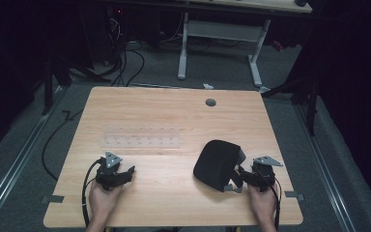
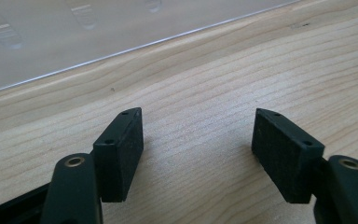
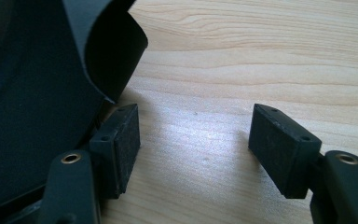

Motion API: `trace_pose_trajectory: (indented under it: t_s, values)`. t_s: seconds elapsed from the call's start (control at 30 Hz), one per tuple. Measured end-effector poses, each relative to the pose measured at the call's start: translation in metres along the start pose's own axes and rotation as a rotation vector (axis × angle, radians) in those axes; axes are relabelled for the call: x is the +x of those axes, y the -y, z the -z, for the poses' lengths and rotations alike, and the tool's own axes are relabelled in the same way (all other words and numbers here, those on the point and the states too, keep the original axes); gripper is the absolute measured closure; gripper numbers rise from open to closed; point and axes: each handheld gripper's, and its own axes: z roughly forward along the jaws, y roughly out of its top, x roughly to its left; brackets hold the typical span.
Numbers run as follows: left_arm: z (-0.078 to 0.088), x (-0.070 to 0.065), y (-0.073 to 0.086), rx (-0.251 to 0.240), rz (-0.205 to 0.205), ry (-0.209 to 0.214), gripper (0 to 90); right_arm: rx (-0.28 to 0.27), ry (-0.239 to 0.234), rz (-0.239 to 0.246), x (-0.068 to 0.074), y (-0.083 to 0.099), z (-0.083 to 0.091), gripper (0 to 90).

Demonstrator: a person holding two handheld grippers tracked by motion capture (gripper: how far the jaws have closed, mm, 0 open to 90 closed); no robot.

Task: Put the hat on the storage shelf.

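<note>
1. At the near edge of the wooden counter [image 1: 174, 193], two grippers are held, one in each of the person's hands.
2. The left gripper [image 1: 128, 172] is held low over bare wood at the near left; its jaws are spread wide with nothing between them, as is seen in the left gripper view [image 2: 198, 149].
3. The right gripper [image 1: 236, 180] is held at the near right, just beside the black cap [image 1: 217, 164]. Its jaws are likewise spread, and only bare wood is seen between them in the right gripper view [image 3: 193, 149].
4. In that view the cap's dark fabric [image 3: 37, 93] is seen close against the outer side of one jaw; whether it is touched cannot be told.
5. The cap is rested on the counter right of centre, its strap end toward the right gripper.
6. Farther off, a clear plastic tray [image 1: 142, 136] is laid flat left of centre, well apart from the cap; its edge is seen beyond the left gripper [image 2: 51, 42].
7. Near the far edge, a grey cable grommet [image 1: 210, 102] is set into the counter.
</note>
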Motion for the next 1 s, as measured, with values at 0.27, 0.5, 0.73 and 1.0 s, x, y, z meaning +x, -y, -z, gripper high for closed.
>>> trace_pose_trajectory:
  t_s: [0.27,0.5,0.73,1.0]
  values:
    - [0.000,0.000,0.000,-0.001,0.000,-0.002,34.0,0.001,0.000,-0.004,0.000,0.000,0.000,34.1]
    - [0.000,-0.001,0.000,0.000,-0.001,-0.003,33.2,0.000,-0.008,-0.007,0.000,0.000,0.000,33.2]
    - [0.000,-0.001,0.000,0.001,0.001,-0.002,32.7,-0.005,-0.012,-0.021,-0.002,0.000,0.001,35.8]
    - [-0.001,-0.001,0.000,-0.001,0.003,-0.005,32.3,0.010,-0.025,-0.083,-0.010,0.001,0.007,39.4]
